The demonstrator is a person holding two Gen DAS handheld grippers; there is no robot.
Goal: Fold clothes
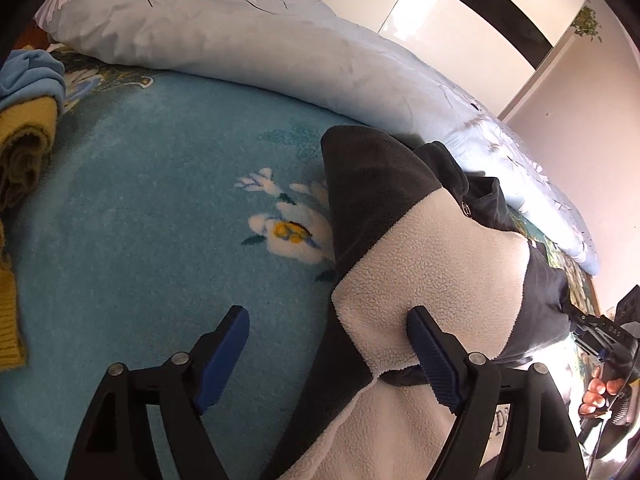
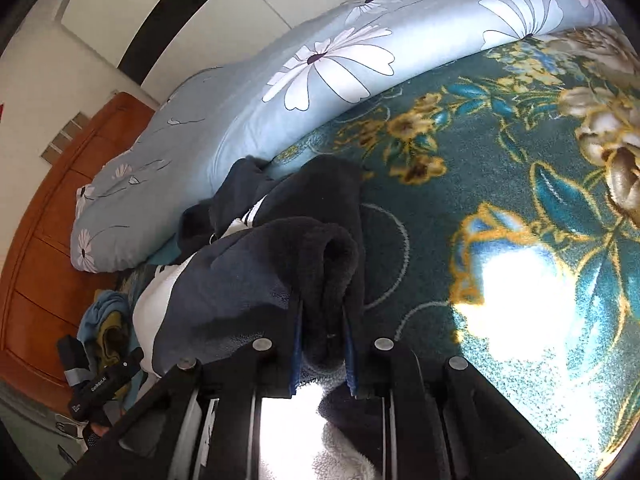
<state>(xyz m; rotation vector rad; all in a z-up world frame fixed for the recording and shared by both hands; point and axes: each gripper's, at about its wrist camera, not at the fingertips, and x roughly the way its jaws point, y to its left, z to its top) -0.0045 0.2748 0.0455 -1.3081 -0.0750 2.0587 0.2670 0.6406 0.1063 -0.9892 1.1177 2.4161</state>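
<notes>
A dark grey and cream fleece garment lies bunched on the teal flowered blanket. My left gripper hangs over its near edge with the jaws wide apart. The right-hand finger rests against the cream fleece, the left-hand finger is over bare blanket, and nothing is pinched. In the right wrist view my right gripper is shut on a thick dark fold of the garment, which bulges up between its blue pads. The cream lining shows beneath the jaws.
A rolled pale-blue flowered duvet runs along the far side of the blanket. A yellow knit and a blue garment are piled at the left. A wooden cabinet stands beyond the bed.
</notes>
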